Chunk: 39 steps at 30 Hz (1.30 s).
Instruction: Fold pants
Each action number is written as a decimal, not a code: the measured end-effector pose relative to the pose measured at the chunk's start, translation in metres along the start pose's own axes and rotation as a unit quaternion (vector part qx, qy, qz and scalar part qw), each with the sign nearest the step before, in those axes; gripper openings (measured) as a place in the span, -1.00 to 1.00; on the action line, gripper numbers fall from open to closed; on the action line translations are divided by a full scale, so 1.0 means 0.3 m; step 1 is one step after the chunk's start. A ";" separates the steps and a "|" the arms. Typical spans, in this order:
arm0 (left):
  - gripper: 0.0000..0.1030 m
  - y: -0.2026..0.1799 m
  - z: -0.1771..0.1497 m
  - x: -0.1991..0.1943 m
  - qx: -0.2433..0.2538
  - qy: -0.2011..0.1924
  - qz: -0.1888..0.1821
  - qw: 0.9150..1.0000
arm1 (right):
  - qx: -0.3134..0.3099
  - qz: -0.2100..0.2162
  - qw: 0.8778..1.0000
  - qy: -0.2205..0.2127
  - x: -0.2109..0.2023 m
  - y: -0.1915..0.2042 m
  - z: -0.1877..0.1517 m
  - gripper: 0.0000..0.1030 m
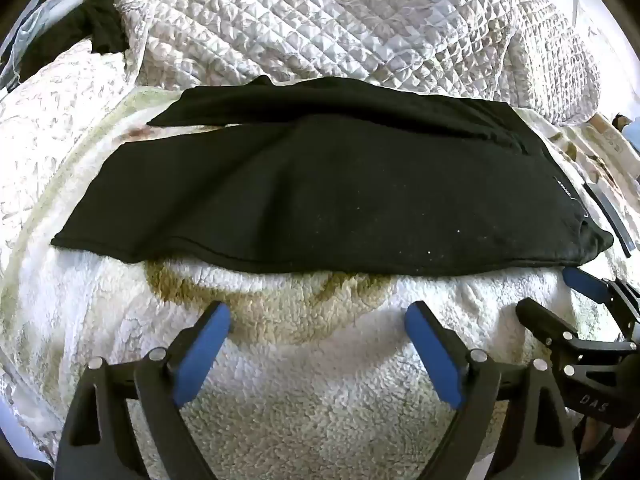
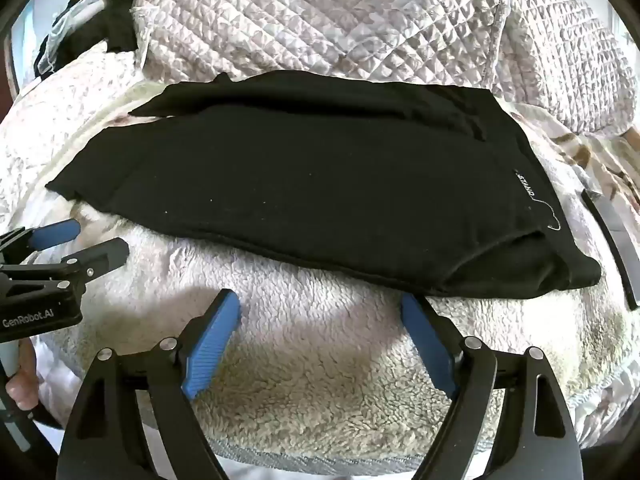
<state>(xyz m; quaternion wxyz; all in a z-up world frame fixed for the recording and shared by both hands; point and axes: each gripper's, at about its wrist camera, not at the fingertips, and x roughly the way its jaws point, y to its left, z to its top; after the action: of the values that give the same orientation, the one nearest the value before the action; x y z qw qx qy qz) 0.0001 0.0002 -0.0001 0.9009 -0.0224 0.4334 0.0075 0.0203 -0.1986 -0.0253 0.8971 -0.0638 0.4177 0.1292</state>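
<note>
On the fleecy cream blanket, the black pants lie flat, extended from left to right across both wrist views, with one layer folded over another so that a second dark edge shows along the far side. The waistband end points to the right, where a small white label is visible on the fabric; the leg ends taper to the left. The near hem of the pants runs just beyond both grippers. The left gripper is tilted downward over bare blanket, its blue-padded fingers standing wide apart with nothing between them and clear of the fabric. The right gripper is likewise angled down with its jaws spread wide and empty; its right fingertip sits close against the near hem of the pants, though actual contact cannot be determined. Each gripper appears at the edge of the other's view, side by side, near but apart. A hand grips the left gripper's handle in the right wrist view. Behind the pants lies a quilted white bedspread, bunched up. A dark garment rests at the far left corner. A flat dark strip lies just beside the waistband end.
</note>
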 end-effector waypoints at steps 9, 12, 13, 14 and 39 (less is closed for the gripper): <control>0.78 -0.001 0.003 0.005 0.001 0.004 -0.001 1.000 | 0.001 -0.001 1.000 -0.003 0.001 -0.001 0.000 0.63; 0.79 0.011 0.000 0.014 0.002 0.004 -0.002 1.000 | 0.000 -0.001 1.000 -0.003 -0.001 -0.002 0.002 0.63; 0.79 0.003 -0.003 0.013 -0.001 0.004 0.000 1.000 | 0.000 -0.001 1.000 -0.003 -0.001 -0.003 0.001 0.63; 0.79 0.002 -0.003 0.014 0.000 0.003 0.000 1.000 | 0.000 -0.002 1.000 -0.003 -0.001 -0.002 0.001 0.63; 0.82 0.001 0.002 0.006 -0.002 0.005 0.002 1.000 | 0.001 -0.003 1.000 -0.007 -0.002 -0.001 -0.003 0.63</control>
<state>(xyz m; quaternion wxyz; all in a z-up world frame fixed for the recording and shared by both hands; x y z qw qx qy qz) 0.0017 0.0003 -0.0012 0.8987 -0.0237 0.4379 0.0097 0.0193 -0.1992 -0.0253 0.9003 -0.0634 0.4116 0.1267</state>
